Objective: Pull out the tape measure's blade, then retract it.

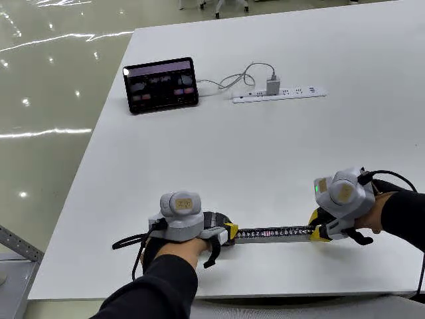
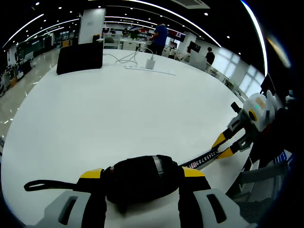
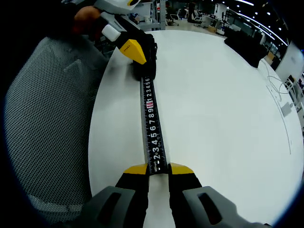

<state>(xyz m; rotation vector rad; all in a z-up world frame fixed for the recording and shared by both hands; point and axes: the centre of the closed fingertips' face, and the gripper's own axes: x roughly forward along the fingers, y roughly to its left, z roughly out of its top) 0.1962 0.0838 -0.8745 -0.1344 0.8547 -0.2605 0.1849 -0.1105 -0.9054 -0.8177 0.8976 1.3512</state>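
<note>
Low in the head view's centre, the left gripper (image 2: 142,173) is clamped on the black round tape measure case (image 1: 215,223). The right gripper (image 3: 158,169) pinches the tip of its dark numbered blade (image 3: 151,123). The blade is pulled out between them, and retraction looks not yet done.

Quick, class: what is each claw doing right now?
Left claw: shut on the tape measure.
Right claw: shut on the blade, near its tip.

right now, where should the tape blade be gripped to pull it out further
The blade's free end, approached from the side opposite the case, in line with the strip: it lies flat and straight on the table, and the right gripper pinches it there.
</note>
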